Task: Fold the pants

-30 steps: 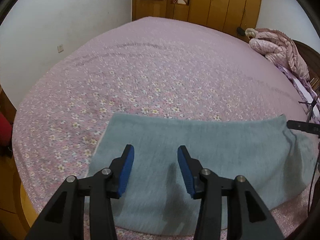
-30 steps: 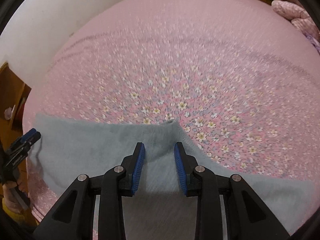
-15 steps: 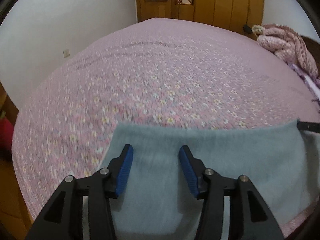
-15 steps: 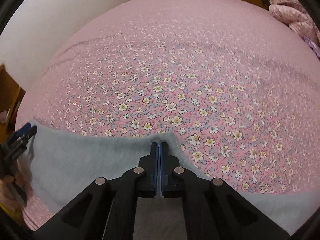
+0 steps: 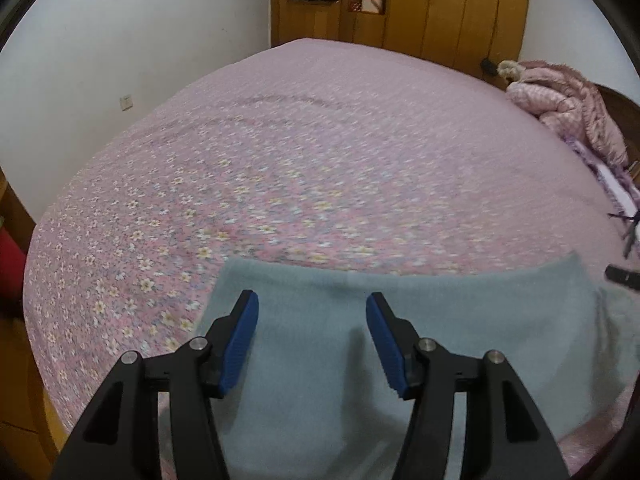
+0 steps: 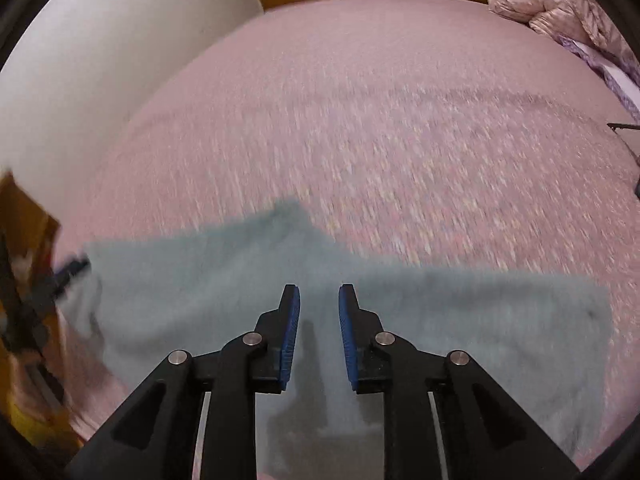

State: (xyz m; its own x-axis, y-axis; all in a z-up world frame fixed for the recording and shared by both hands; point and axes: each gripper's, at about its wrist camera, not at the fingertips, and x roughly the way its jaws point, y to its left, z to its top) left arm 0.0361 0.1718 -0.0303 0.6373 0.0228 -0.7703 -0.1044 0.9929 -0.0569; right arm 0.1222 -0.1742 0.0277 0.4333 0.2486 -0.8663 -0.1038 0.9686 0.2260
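Observation:
The grey-blue fleece pants (image 5: 440, 320) lie flat on the pink flowered bedspread (image 5: 320, 160), near its front edge. My left gripper (image 5: 312, 312) is open and empty, hovering over the pants' left part. My right gripper (image 6: 319, 300) is open and empty above the pants (image 6: 480, 320), just behind a raised peak of cloth (image 6: 290, 216). The right wrist view is blurred by motion. The left gripper's tip (image 6: 72, 268) shows at the pants' left end in the right wrist view.
A pink quilted bundle (image 5: 568, 112) lies at the bed's far right. Wooden wardrobes (image 5: 400, 4) stand beyond the bed. A white wall (image 5: 120, 60) runs along the left side. A dark tripod-like object (image 5: 630, 232) stands at the right edge.
My right gripper shut on the pants' edge half a second ago, then opened and pulled back. The pants' edge there now stands in a peak. My left gripper stayed open, drifting slightly.

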